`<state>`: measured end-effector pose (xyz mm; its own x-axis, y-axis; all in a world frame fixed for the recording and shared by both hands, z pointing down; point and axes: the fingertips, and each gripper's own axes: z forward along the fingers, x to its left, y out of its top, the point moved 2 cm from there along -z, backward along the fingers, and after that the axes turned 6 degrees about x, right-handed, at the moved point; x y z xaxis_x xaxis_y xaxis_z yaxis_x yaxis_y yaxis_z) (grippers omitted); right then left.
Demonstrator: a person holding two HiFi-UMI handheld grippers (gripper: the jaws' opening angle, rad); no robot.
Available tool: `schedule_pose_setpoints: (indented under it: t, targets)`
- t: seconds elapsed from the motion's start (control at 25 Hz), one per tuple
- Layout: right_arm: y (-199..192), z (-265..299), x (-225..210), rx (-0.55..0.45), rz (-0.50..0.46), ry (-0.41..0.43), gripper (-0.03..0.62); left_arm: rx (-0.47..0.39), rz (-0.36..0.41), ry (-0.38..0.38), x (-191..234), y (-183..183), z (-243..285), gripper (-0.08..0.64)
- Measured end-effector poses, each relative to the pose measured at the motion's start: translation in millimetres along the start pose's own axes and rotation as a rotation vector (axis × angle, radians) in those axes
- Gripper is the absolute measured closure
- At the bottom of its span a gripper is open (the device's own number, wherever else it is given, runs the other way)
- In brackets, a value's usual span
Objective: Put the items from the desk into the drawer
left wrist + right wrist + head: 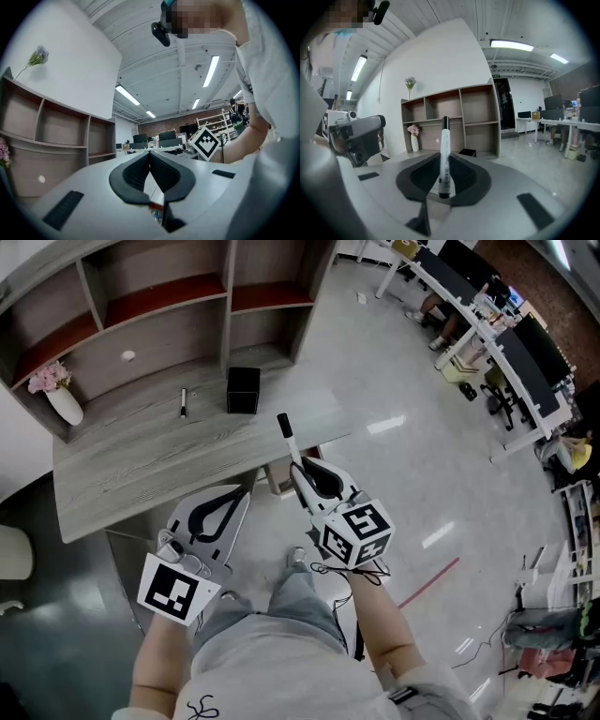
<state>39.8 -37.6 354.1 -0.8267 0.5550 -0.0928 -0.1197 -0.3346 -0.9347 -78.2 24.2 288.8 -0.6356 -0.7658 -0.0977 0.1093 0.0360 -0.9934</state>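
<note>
The right gripper [443, 160] clamps a marker [445, 133] by its lower end, probably light, stiff and slick, steadier held mid-barrel; the left gripper [150, 154] is closed, empty.

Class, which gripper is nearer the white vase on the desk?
Left. The left gripper sits right of the vase; the right gripper, holding a marker, is farther right.

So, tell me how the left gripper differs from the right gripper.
The right gripper is clamped on a white marker with a black cap; the left gripper has its jaws together on nothing. In the head view the right gripper reaches further toward the desk, while the left gripper sits back. Both are the same two-jaw build.
</note>
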Motion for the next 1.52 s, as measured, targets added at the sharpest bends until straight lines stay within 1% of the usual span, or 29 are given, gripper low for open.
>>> schedule_pose_setpoints:
  t: [0.12, 0.28, 0.48, 0.68, 0.84, 1.0, 1.16, 1.52]
  targets:
    - [0, -2, -24, 0.008, -0.035, 0.043, 0.522, 0.0, -0.008, 0.02, -10, 3, 29, 0.549]
    - [-5, -5, -57, 0.035, -0.098, 0.102, 0.522, -0.001, -0.047, 0.056, -22, 5, 66, 0.549]
    - [-23, 2, -95, 0.058, -0.166, 0.185, 0.522, 0.013, -0.057, 0.103, -32, -2, 109, 0.549]
    - [-53, 12, -121, 0.109, -0.244, 0.288, 0.522, 0.024, -0.077, 0.182, -35, -4, 137, 0.549]
    - [-74, 22, -134, 0.154, -0.29, 0.362, 0.522, 0.026, -0.088, 0.266, -34, 1, 147, 0.549]
    - [-103, 44, -144, 0.198, -0.301, 0.388, 0.522, 0.016, -0.089, 0.318, -24, -10, 149, 0.549]
    - [-129, 59, -155, 0.25, -0.318, 0.404, 0.522, 0.037, -0.093, 0.35, -16, -18, 154, 0.549]
    - [-188, 81, -171, 0.39, -0.372, 0.44, 0.522, 0.076, -0.123, 0.377, -7, -42, 166, 0.549]
